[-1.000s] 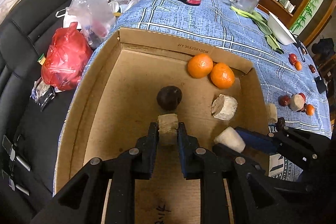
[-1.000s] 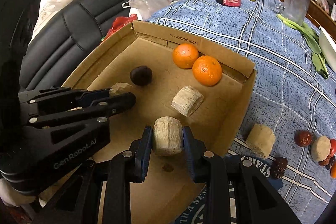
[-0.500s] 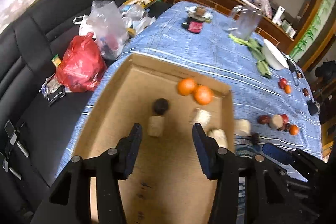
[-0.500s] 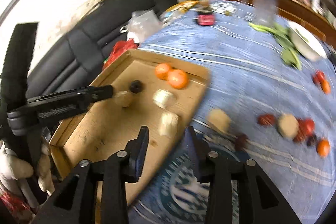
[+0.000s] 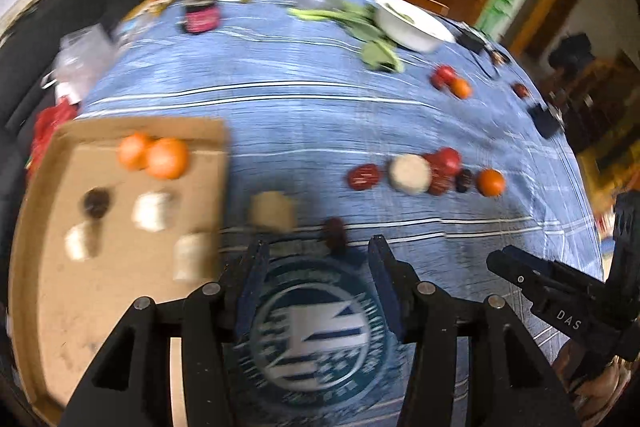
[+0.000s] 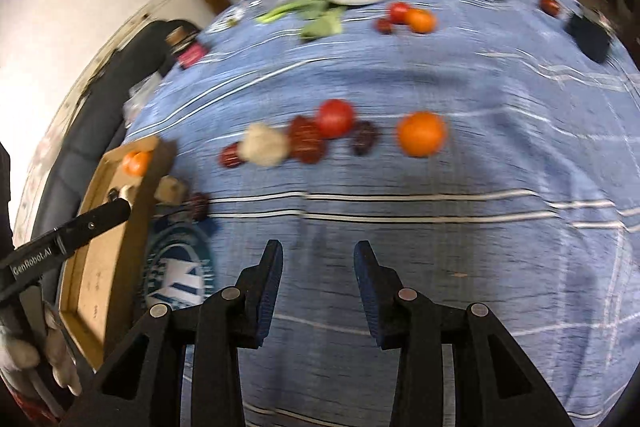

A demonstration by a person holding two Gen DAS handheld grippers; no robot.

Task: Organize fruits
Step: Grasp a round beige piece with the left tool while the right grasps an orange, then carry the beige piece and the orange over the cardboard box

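Both grippers, left gripper (image 5: 316,259) and right gripper (image 6: 318,263), having just opened, are standing empty, moved off the cardboard tray (image 5: 120,307) over the blue tablecloth (image 5: 300,99)

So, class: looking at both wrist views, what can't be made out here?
- Left view: pale pieces in the box smeared by blur; what they are is unclear.
- Right view: box contents mostly hidden by its wall and the left gripper.
- Both views: small dark items far across the table, blurred, unidentifiable.
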